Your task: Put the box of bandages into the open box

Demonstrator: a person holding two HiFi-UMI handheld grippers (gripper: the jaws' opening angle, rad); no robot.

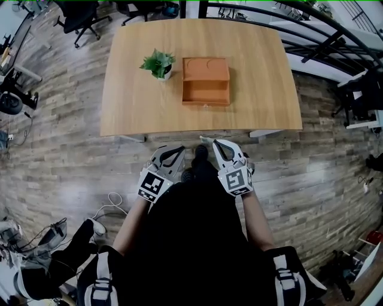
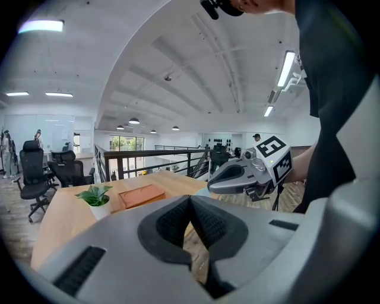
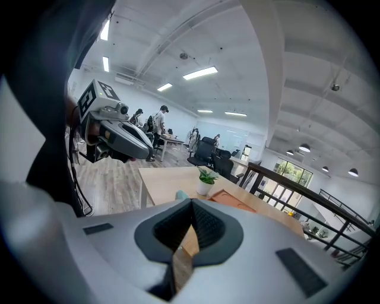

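Before the near edge of the desk [image 1: 251,77] a person stands on the wooden floor [image 1: 60,131] with a gripper in each hand, both held in front of the body and pointing toward the desk.

The right gripper [image 1: 209,142] has its jaws closed on the box of bandages [image 1: 205,139], a small pale teal thing pinched at the very tips. Only a corner of it shows past the jaws in the right gripper view, so little can be said about its shape. It hangs over the floor just short of the desk's edge, well apart from the open box [image 1: 206,70].

The left gripper [image 1: 179,149] is near the right one, their tips angled toward each other but not touching. Its jaws are closed too, the dark ribbed pads meeting with nothing between them.

Out near the middle of the desk the open box lies flat. It is orange-brown, with its lid folded back on the far side and its tray facing up on the near side. Just beside it, on the person's left, stands a small potted plant [image 1: 158,63] in a white pot, close to the box but not touching it.

Beyond the far edge of the desk are a black office chair [image 1: 81,18] and a dark metal railing [image 1: 311,36]. A white cable [image 1: 111,203] loops on the floor at the person's left.
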